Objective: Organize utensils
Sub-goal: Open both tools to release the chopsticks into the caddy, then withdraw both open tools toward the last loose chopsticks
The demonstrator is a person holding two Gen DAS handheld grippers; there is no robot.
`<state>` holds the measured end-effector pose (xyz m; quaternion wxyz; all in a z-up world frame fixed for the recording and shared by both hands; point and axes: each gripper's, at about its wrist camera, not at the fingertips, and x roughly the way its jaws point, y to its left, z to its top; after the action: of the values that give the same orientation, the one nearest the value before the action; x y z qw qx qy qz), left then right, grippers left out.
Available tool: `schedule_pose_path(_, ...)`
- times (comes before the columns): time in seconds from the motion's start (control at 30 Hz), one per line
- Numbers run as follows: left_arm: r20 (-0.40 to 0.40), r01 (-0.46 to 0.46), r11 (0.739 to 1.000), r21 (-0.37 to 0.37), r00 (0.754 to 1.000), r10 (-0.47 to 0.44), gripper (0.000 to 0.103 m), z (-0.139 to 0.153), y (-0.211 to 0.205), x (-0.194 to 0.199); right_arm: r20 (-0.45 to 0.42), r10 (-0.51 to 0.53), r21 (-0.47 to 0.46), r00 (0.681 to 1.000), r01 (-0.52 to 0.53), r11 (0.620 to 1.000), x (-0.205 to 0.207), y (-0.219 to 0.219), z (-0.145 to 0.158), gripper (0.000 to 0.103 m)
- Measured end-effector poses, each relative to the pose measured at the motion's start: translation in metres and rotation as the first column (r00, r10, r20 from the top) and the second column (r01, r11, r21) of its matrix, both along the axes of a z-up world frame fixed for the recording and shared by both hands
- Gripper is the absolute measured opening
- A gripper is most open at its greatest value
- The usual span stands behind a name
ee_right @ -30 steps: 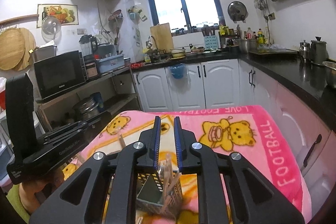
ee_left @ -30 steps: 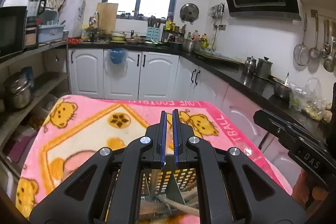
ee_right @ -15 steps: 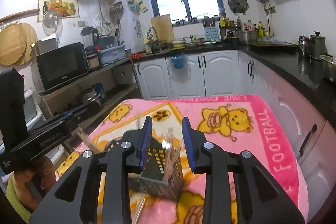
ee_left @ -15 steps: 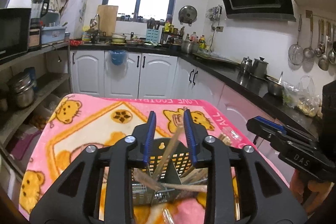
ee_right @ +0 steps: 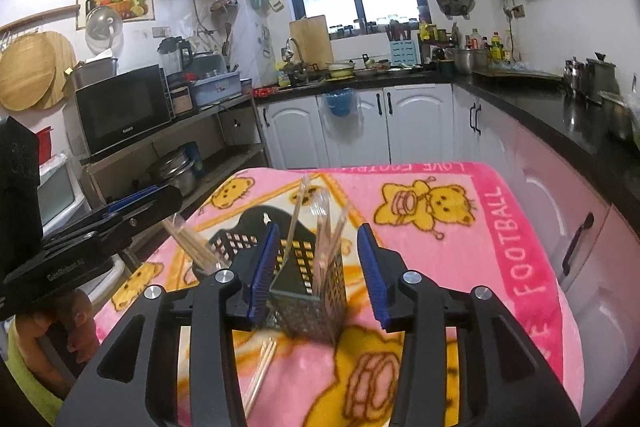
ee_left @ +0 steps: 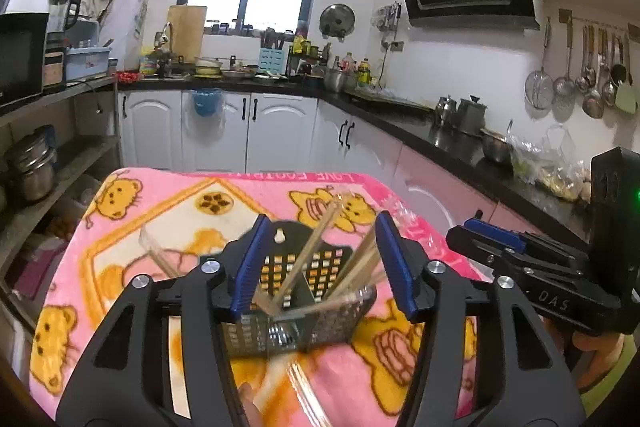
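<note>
- Kitchen cabinets and dark counters ring a table covered by a pink fleece blanket [ee_right: 460,227] printed with yellow bears.
- Nearest the left wrist camera, at 6 o'clock, a blurred metal fork [ee_left: 304,387] and a pale flat stick [ee_left: 176,359] lie loose on the blanket; the right wrist view shows a pair of wooden chopsticks [ee_right: 260,371] lying at 7 o'clock, beside the caddy's foot.
- Next out, the left gripper [ee_left: 318,263] has its blue-padded fingers wide apart, holding nothing.
- Likewise the right gripper [ee_right: 318,269] is spread and empty.
- Between each pair of fingers, slightly beyond, stands the black perforated plastic utensil caddy [ee_right: 312,279], upright near the blanket's middle.
- Wooden chopsticks [ee_left: 316,251] lean in its compartments, tips toward 1 o'clock; clear-handled pieces [ee_right: 320,223] stand in the right-hand section.
- Judging by this, sorting is well along: most items are stowed, and the loose fork, stick and chopstick pair remain to be gathered.
</note>
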<state>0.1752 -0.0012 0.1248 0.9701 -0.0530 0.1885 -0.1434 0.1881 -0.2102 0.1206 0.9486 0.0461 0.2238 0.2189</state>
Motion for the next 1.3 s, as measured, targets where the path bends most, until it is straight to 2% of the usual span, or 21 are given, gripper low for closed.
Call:
schedule_pose_path(0.3,-0.042,0.020,1.000,0.003,0.999,-0.020,0.058,-0.021,-0.006,-0.013,-0.048,-0.018,0.000,0.999,0.019,1.000,-0.014,-0.012,-0.020,0.045)
schedule_pose_path(0.4,-0.050,0.019,1.000,-0.002,0.999,-0.020,0.065,-0.026,-0.005,-0.016,-0.048,-0.022,-0.001,0.999,0.022,1.000,-0.019,-0.016,-0.024,0.048)
schedule_pose_path(0.73,-0.104,0.044,0.999,0.017,0.994,-0.042,0.067,-0.048,-0.014,-0.021,-0.075,-0.045,-0.008,0.996,0.045,0.999,-0.031,-0.031,-0.039,0.053)
schedule_pose_path(0.83,-0.119,0.049,0.998,0.024,0.992,-0.046,0.082,-0.054,-0.017,-0.021,-0.091,-0.056,-0.005,0.994,0.056,0.998,-0.033,-0.037,-0.046,0.053)
schedule_pose_path(0.93,-0.130,0.052,0.998,0.036,0.990,-0.047,0.084,-0.059,-0.020,-0.023,-0.105,-0.063,-0.004,0.992,0.063,0.998,-0.033,-0.042,-0.052,0.054)
schedule_pose_path(1.03,-0.144,0.049,0.998,0.031,0.989,-0.045,0.092,-0.065,-0.021,-0.022,-0.112,-0.070,-0.008,0.991,0.069,0.998,-0.034,-0.045,-0.057,0.057)
schedule_pose_path(1.3,-0.193,0.051,0.998,0.035,0.980,-0.043,0.092,-0.081,-0.025,-0.017,-0.128,-0.090,-0.034,0.988,0.086,0.996,-0.036,-0.048,-0.068,0.060)
